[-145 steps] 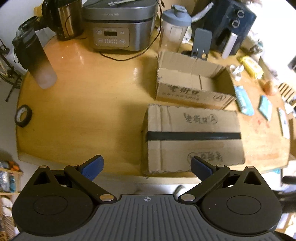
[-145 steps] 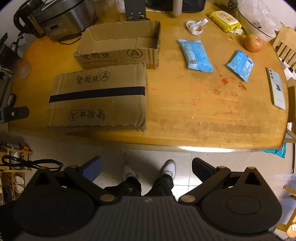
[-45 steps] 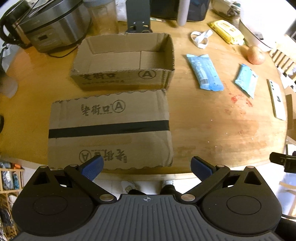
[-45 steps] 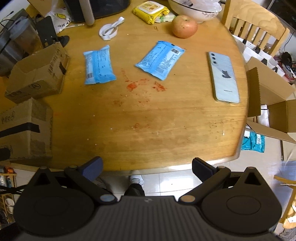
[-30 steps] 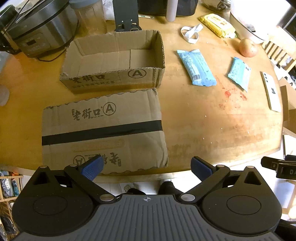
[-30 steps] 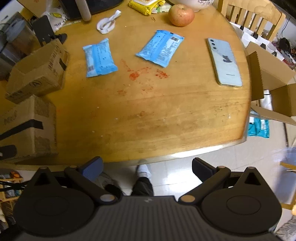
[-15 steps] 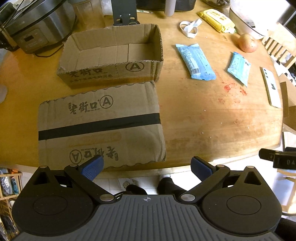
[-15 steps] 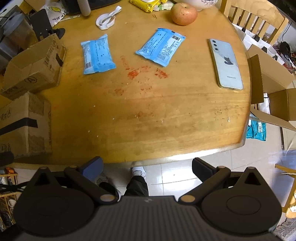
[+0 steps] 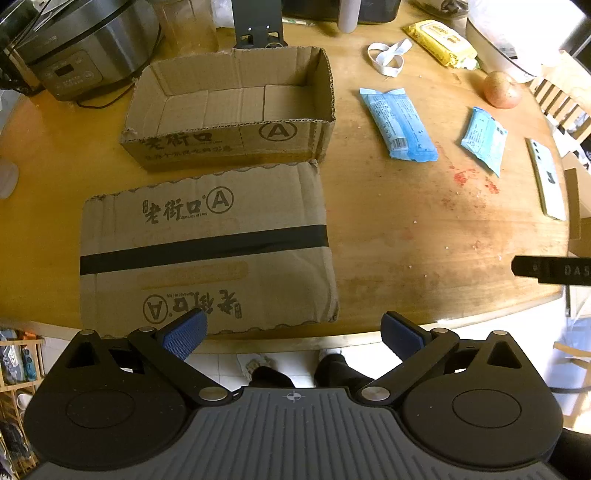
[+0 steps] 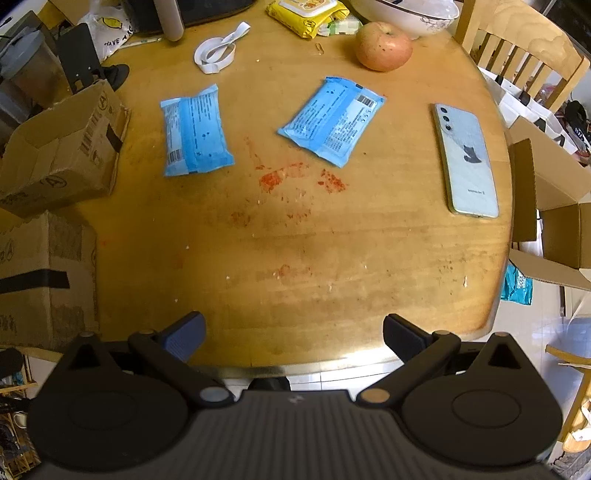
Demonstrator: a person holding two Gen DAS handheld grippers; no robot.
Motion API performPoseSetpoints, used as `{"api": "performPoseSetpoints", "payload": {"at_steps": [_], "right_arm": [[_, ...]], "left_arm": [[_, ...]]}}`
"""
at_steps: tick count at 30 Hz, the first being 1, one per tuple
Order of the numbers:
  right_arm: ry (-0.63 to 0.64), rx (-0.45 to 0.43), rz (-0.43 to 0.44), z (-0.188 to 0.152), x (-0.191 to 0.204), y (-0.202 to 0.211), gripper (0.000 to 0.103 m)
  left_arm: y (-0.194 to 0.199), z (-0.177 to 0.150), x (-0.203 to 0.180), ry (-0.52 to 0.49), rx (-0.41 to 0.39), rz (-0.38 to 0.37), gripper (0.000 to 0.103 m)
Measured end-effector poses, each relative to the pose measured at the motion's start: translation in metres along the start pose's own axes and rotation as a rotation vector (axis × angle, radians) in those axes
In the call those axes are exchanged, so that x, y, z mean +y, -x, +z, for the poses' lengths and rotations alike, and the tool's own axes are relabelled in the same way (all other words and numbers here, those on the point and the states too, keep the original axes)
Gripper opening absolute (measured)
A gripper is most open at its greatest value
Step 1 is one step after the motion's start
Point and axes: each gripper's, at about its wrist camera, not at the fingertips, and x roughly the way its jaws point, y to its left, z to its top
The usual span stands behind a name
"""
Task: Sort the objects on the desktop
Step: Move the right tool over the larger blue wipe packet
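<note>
1. A round wooden worktop [image 10: 332, 266] carries boxes, packets and small things, seen from two cameras held near its front edge.
2. The left hand-held gripper [image 9: 293, 330] hangs at the front edge with its jaws spread wide and nothing between them.
3. The right hand-held gripper [image 10: 293, 330] hangs over the front edge further right, also spread wide and empty.
4. An open cardboard box [image 9: 236, 107] sits towards the back left, with no contents visible.
5. Just in front of it, touching or nearly so, lies a closed cardboard box [image 9: 207, 247] with a black tape strip across its top.
6. Right of the open box lies a blue packet [image 10: 194, 131], flat on the wood.
7. A second blue packet [image 10: 332, 120] lies further right, apart from the first and turned at an angle.
8. A pale phone [image 10: 467, 158] lies face down near the right edge.
9. An apple [image 10: 384, 46] sits towards the back, beyond the second packet.
10. A yellow packet [image 10: 304, 11] and a looped white strap [image 10: 218, 50] lie at the back.
11. Red smears [image 10: 273, 179] mark the wood in front of the blue packets.
12. A rice cooker [image 9: 81, 48] stands at the back left corner.
</note>
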Motion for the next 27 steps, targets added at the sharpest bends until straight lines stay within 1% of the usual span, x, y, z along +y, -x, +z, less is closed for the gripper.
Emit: {"api": "performPoseSetpoints", "payload": {"at_steps": [9,27], "right_arm": [[-0.024,0.016,-0.003,0.016,-0.004,-0.008,0.103],[-0.049,0.008,-0.015,0.051,-0.007,-0.018,0.103]], "left_arm": [[-0.002,0.001,0.0,-0.001,0.008,0.001,0.103],[-0.005,0.005,-0.003,-0.019,0.014,-0.007,0.103]]}}
